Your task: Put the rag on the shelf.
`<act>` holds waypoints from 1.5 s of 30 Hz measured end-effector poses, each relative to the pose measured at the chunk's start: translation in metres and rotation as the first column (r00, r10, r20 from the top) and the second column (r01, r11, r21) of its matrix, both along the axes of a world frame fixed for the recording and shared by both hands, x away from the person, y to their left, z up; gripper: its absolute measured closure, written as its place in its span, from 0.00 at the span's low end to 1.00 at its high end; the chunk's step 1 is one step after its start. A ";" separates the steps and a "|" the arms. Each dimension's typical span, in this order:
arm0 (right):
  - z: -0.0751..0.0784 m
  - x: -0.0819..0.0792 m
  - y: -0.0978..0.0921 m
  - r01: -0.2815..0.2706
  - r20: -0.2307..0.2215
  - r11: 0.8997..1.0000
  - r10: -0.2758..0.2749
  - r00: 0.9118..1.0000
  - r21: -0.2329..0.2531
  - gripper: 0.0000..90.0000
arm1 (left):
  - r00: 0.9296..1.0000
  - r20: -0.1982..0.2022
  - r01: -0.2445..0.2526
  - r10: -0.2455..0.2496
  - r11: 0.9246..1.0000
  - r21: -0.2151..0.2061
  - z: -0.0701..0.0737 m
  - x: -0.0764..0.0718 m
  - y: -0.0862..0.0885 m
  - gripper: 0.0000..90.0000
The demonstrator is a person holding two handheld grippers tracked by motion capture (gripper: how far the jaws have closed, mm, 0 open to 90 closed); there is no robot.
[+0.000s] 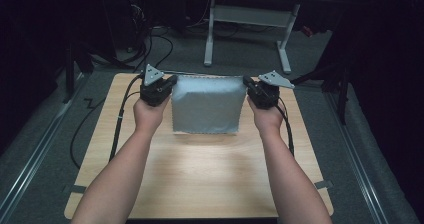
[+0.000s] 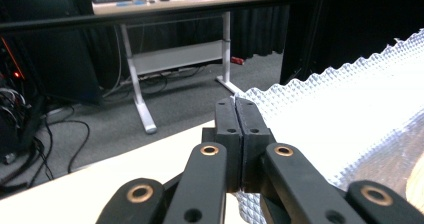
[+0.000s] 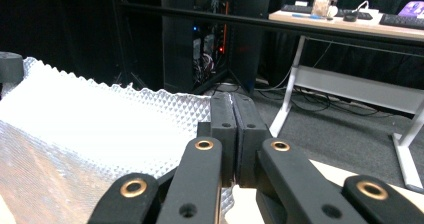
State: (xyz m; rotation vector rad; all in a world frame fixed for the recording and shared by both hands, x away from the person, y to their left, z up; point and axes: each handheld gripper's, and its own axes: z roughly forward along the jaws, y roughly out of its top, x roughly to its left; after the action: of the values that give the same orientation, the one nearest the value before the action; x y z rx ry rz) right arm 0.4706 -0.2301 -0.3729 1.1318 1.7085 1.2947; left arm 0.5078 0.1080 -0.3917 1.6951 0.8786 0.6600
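currently mid-task: silver quilted foil bubble mailer [image 1: 206, 105] held up over far half of pale wooden surface [image 1: 200, 174], lower edge hanging just above it. left hand-held gripper [image 1: 171, 80] pinching top left corner, jaws pressed together; right hand-held gripper [image 1: 248, 82] pinching top right corner likewise. grasp and lift done; laying down or folding judged left.

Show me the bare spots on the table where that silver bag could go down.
The table is bare between the forearms, from the bag to the near edge, and in a strip outside each arm. The far edge is crowded: bag, left gripper and right gripper on its corners.
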 end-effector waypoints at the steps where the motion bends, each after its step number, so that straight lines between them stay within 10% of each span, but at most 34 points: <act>1: -0.001 0.001 0.000 0.000 -0.004 1.000 0.000 1.000 -0.004 1.00 | 1.000 -0.006 -0.004 0.004 1.000 0.005 -0.002 0.001 0.000 1.00; 21: -0.051 0.013 0.003 -0.038 -0.131 0.999 0.039 0.991 0.007 1.00 | 0.978 -0.185 0.090 -0.091 0.996 -0.015 -0.056 0.005 0.001 1.00; 45: -0.095 0.016 0.001 -0.024 -0.211 0.999 0.029 0.977 0.026 0.99 | 0.958 -0.260 0.122 -0.125 0.992 -0.029 -0.103 -0.006 -0.002 0.99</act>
State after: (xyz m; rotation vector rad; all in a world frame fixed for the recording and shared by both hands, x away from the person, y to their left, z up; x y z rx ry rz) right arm 0.4862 -0.2291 -0.4682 1.3033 1.8712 1.2506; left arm 0.5016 0.1063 -0.4945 1.8366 0.9481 0.3500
